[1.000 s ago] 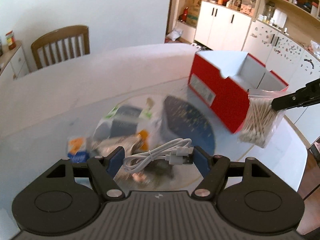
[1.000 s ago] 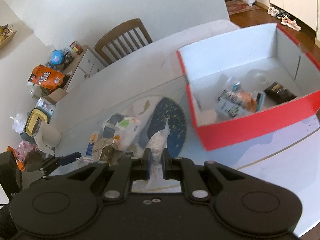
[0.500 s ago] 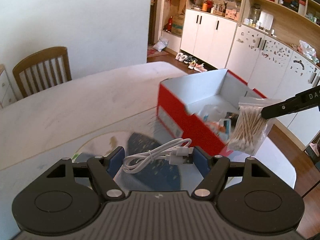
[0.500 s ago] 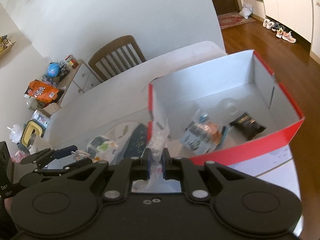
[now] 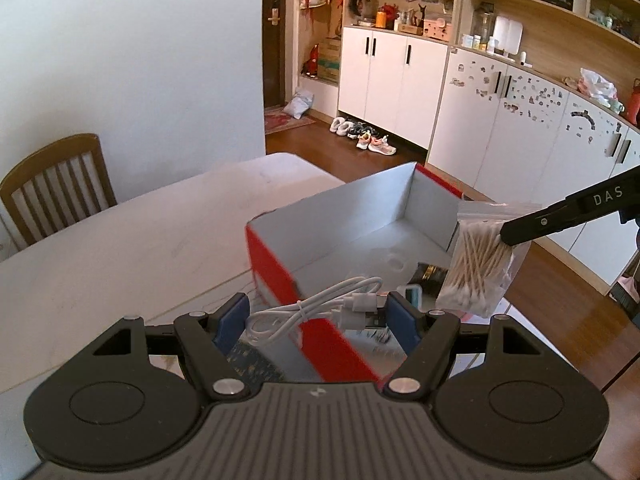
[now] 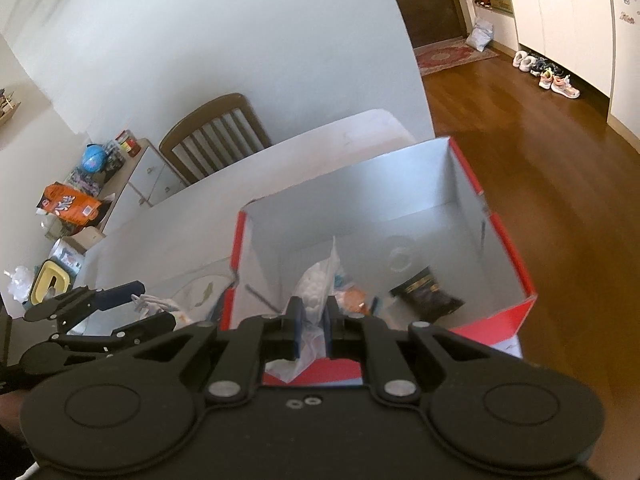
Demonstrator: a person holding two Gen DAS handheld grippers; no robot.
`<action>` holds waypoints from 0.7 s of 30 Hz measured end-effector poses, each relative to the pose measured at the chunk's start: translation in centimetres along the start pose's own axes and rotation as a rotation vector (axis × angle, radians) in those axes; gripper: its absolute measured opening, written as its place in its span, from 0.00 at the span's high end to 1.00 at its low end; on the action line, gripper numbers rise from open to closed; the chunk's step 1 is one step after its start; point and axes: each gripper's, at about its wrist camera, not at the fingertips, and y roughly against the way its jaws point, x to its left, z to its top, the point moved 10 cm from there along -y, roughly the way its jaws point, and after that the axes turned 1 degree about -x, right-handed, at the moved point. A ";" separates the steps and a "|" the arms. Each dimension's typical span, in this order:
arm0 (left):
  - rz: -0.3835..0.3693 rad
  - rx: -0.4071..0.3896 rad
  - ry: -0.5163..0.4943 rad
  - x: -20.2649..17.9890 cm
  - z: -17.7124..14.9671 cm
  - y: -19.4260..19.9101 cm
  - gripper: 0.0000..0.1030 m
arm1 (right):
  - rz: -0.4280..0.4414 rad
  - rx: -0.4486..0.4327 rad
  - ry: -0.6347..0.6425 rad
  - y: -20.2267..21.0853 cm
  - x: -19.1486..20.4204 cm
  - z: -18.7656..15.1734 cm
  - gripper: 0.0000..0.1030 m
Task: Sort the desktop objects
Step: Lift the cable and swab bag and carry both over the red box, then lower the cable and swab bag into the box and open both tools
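A red cardboard box (image 5: pixel 276 276) with a white inside stands on the white table (image 5: pixel 120 248). My left gripper (image 5: pixel 316 314) is shut on a coiled white USB cable (image 5: pixel 320 306), which spans the gap between the blue pads, above the box's near left corner. My right gripper (image 6: pixel 312 314) is shut on a clear bag of cotton swabs (image 6: pixel 316 286). That bag (image 5: pixel 480 264) hangs over the box's (image 6: pixel 500 312) open top. Inside the box lie a black packet (image 6: pixel 426 294), an orange-printed packet (image 6: pixel 354 294) and a clear round item (image 6: pixel 400 258).
A wooden chair (image 5: pixel 56 188) stands behind the table. Loose items and a dark blue patterned mat (image 5: pixel 252 360) lie on the table left of the box. A low side cabinet (image 6: pixel 120 176) with clutter is at the left; wooden floor lies beyond the box.
Both grippers have swung from over the pile of items to the red box, carrying the cable and the swab bag. The box now fills the middle of both views.
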 end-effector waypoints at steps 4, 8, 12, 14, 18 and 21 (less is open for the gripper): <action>-0.002 -0.003 -0.017 -1.2 1.2 -1.2 0.28 | -0.004 -0.002 0.001 -0.1 -1.4 0.8 0.91; -0.003 0.006 -0.023 -1.9 1.9 -2.6 0.28 | -0.008 0.002 0.004 -0.5 -2.4 1.3 0.91; -0.007 0.027 -0.025 -2.2 2.4 -4.2 0.28 | -0.015 0.017 0.013 -1.3 -3.0 1.6 0.91; -0.010 0.038 -0.025 -2.3 2.8 -5.0 0.28 | -0.023 0.027 0.026 -1.7 -3.2 1.7 0.91; -0.015 0.063 -0.018 -2.4 3.6 -6.9 0.28 | -0.039 0.057 0.055 -2.8 -3.6 1.8 0.91; -0.017 0.081 -0.024 -2.5 4.1 -8.3 0.28 | -0.047 0.085 0.085 -3.7 -3.6 1.7 0.91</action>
